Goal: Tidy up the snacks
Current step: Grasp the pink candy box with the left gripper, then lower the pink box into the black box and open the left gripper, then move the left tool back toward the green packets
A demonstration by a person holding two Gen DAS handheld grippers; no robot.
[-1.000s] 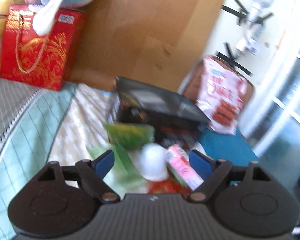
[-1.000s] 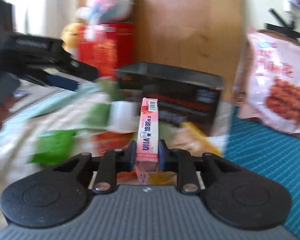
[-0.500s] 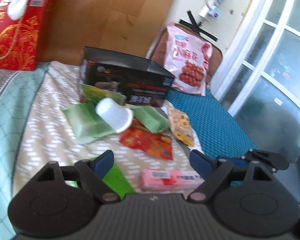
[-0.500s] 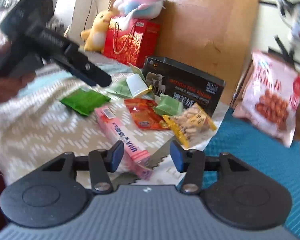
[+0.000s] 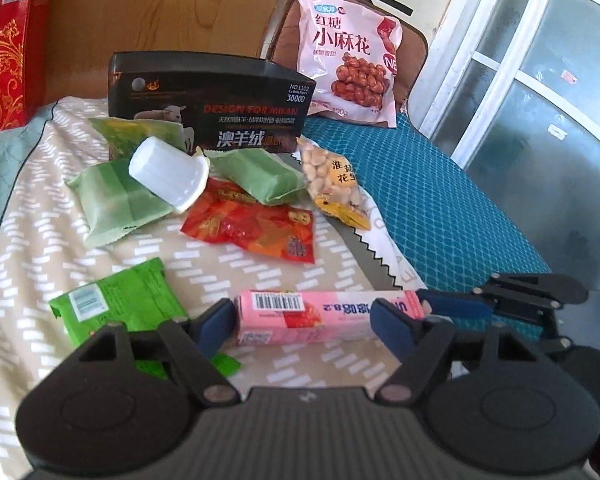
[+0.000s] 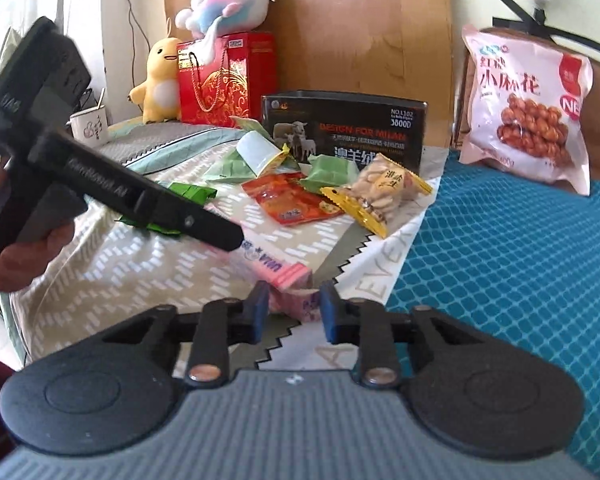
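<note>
Left tool (image 5: 304, 320) closing around pink box (image 5: 324, 316), right tool (image 6: 293, 306) narrowing, patterned bedspread (image 5: 60, 248).

A long pink cardboard snack box (image 5: 328, 316) lies on the patterned cloth (image 5: 40, 216), in front of a flat red foil packet (image 5: 256, 230); a black printed carton (image 5: 208, 108) stands behind both.

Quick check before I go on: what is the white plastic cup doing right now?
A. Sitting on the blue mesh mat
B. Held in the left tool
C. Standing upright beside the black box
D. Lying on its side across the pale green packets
D: the white plastic cup lies tipped over, resting on the pale green packets in front of the black box, and neither tool is touching it.
</note>
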